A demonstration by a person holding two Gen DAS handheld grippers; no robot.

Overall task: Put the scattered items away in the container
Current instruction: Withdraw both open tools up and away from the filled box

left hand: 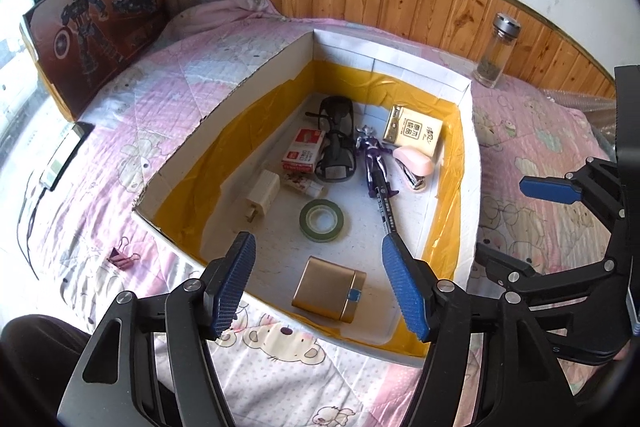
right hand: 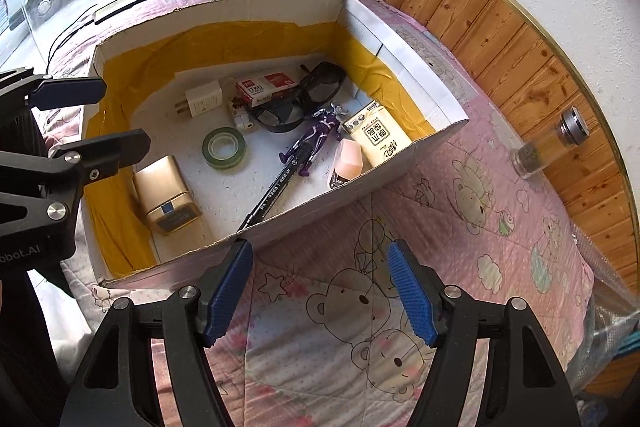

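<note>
Both claws [left hand: 318,283] [right hand: 320,291] gaping empty, left claw arm marked "obot.AI", black pen [right hand: 276,187] in box [right hand: 400,39]

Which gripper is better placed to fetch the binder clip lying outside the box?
Probably left. The small pink binder clip lies on the quilt beside the open left gripper; the open right gripper is past the box's opposite wall.

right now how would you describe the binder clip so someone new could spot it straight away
Find the big white cardboard box with yellow tape lining, sitting on the pink cartoon-print quilt. The binder clip lies outside it on the quilt, just off the box's near left corner in the left wrist view. It is small, pinkish-purple with wire handles, and the only small item not in the box.
</note>
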